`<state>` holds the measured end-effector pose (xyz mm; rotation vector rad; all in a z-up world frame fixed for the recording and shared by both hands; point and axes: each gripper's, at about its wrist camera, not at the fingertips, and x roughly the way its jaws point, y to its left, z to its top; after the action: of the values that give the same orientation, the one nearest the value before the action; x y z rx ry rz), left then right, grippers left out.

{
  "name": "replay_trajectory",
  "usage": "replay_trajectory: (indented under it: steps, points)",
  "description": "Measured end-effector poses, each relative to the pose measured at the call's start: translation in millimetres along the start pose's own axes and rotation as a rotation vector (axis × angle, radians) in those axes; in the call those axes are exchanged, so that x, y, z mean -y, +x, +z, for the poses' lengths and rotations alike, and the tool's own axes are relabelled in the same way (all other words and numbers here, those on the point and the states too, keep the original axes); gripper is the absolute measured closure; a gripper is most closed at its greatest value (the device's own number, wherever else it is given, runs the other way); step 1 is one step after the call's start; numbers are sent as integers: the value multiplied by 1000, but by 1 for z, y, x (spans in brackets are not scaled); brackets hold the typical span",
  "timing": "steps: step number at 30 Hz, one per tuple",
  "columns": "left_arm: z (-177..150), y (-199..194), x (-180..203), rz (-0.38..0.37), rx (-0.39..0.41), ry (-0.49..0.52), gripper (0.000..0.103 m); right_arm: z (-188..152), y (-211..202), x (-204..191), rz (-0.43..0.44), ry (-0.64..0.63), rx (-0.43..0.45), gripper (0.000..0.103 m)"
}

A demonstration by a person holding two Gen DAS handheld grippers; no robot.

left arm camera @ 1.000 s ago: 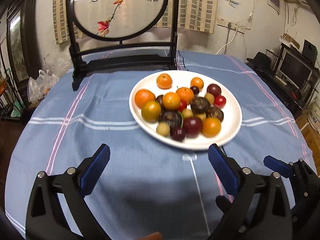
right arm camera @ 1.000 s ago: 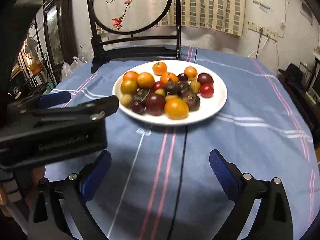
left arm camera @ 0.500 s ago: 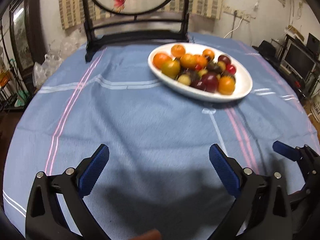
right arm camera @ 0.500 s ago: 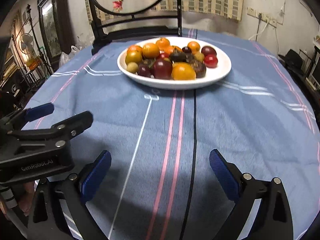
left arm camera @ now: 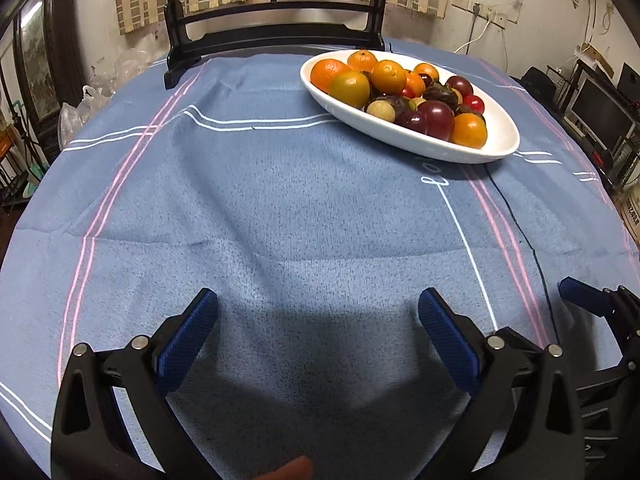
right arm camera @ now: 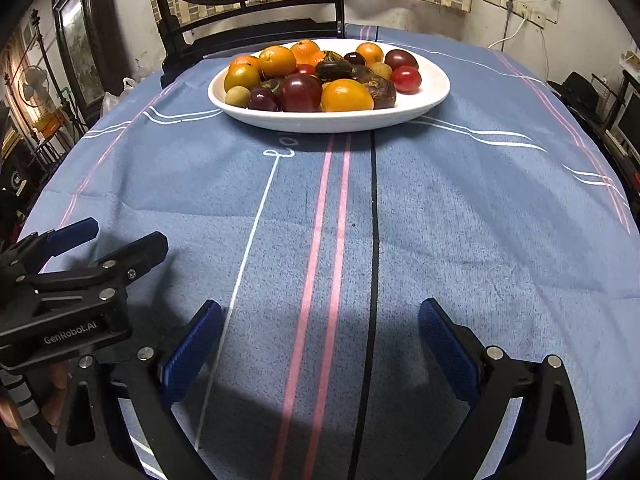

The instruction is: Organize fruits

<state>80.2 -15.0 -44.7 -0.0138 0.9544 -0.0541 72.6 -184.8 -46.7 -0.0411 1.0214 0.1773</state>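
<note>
A white oval plate (left arm camera: 500,145) (right arm camera: 436,80) stands far across the blue striped tablecloth, heaped with oranges (left arm camera: 389,76) (right arm camera: 346,95), dark plums (left arm camera: 440,119) (right arm camera: 301,92), red cherry tomatoes (right arm camera: 406,79) and small pale fruits (left arm camera: 380,111). My left gripper (left arm camera: 318,324) hangs low over bare cloth near the front, open and empty. Beside it on the right, my right gripper (right arm camera: 320,328) is open too, with nothing between its fingers. Each gripper shows at the edge of the other's view: the left gripper (right arm camera: 80,268) and the right gripper (left arm camera: 600,312).
A dark wooden stand with a round painted screen (left arm camera: 272,12) rises behind the plate at the table's far edge. Plastic bags (left arm camera: 84,108) lie off the table to the left. Shelves with monitors (left arm camera: 600,116) fill the room's right side. A hand (right arm camera: 52,396) holds the left gripper.
Both grippers have dropped lower and pulled back toward the near edge; the plate now sits farther off and is seen at a flatter angle. Both stay open.
</note>
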Motion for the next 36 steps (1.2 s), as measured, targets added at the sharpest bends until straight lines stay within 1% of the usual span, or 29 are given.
replay_trajectory:
  steps: [6,15,36]
  points:
    - [0,8,-3,2,-34,-13,5,0,1,-3,-30,-31,-14,4]
    - [2,13,0,36,-29,2,4,0,2,-4,-42,-39,-19,3]
    - [3,15,-1,41,-26,3,4,-1,3,-4,-41,-39,-18,3]
